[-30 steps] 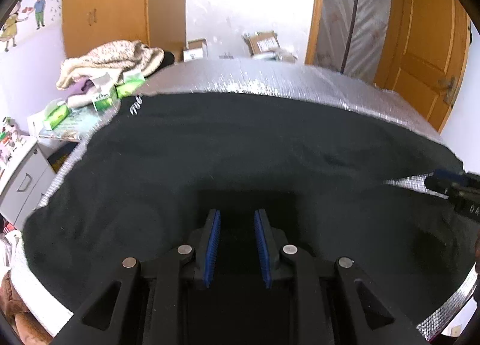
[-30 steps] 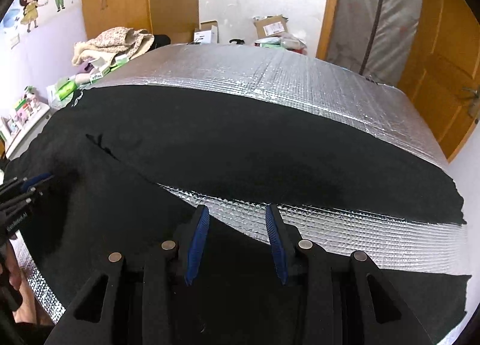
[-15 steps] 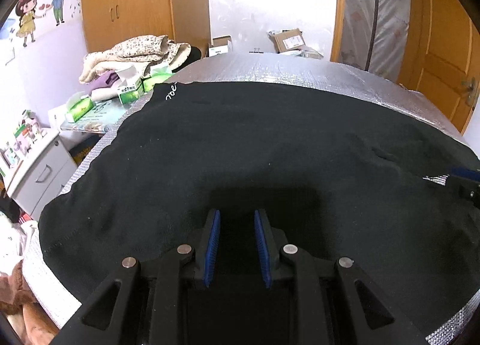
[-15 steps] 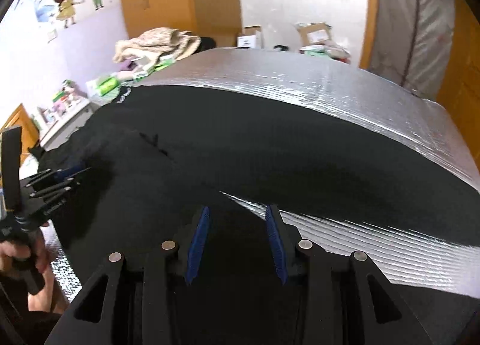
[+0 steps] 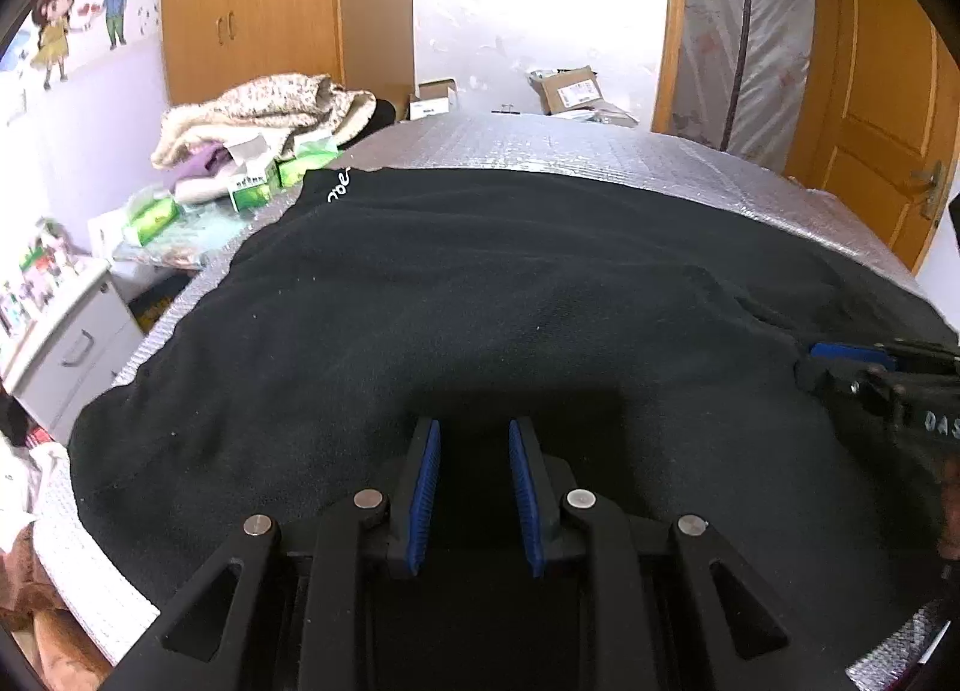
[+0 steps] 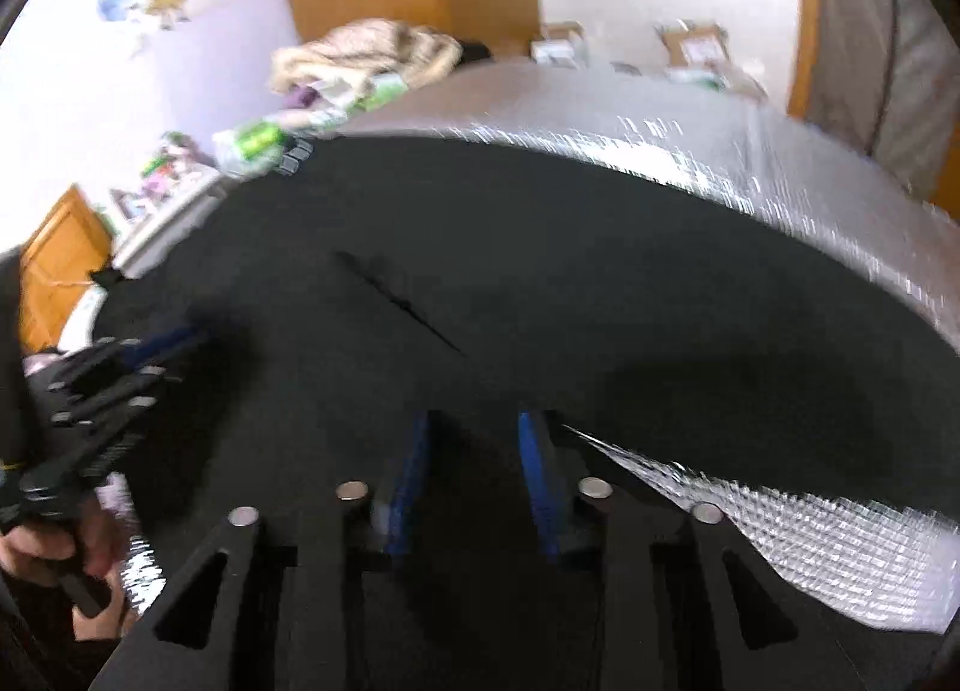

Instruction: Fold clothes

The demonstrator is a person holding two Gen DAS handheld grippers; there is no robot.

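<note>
1. Two grippers over one item: the large black fleece-like garment (image 5: 480, 301) lies spread across the silver quilted foil sheet (image 5: 600, 144) on the bed, near hem under both tools.
2. Left gripper (image 5: 474, 487): blue-padded jaws stand part open, dark cloth showing in the gap, pads not visibly pressing. Can't tell if any fabric is actually pinched. Risk: it lifts with nothing and the fold goes one-sided.
3. Right gripper (image 6: 474, 481): jaws closing now, black cloth between them, pads not clearly biting yet; view is motion-blurred. Risk: closing on the move catches only a thin ridge, or misses the edge.
4. Bare foil shows just right of the right gripper's fingers (image 6: 540, 475). Risk: the pads nip the foil sheet along with the hem and drag it up.
5. A crease line (image 6: 396, 301) runs across the garment's middle. Risk: folding over it locks in a wrinkle.
6. The grippers sit near each other on the same hem. Risk: uneven pull skews the fold, or the tools knock.
7. Green tissue boxes (image 5: 252, 193) and a beige blanket pile (image 5: 264, 108) sit off the far left corner; a wide swing of cloth could brush them.
</note>
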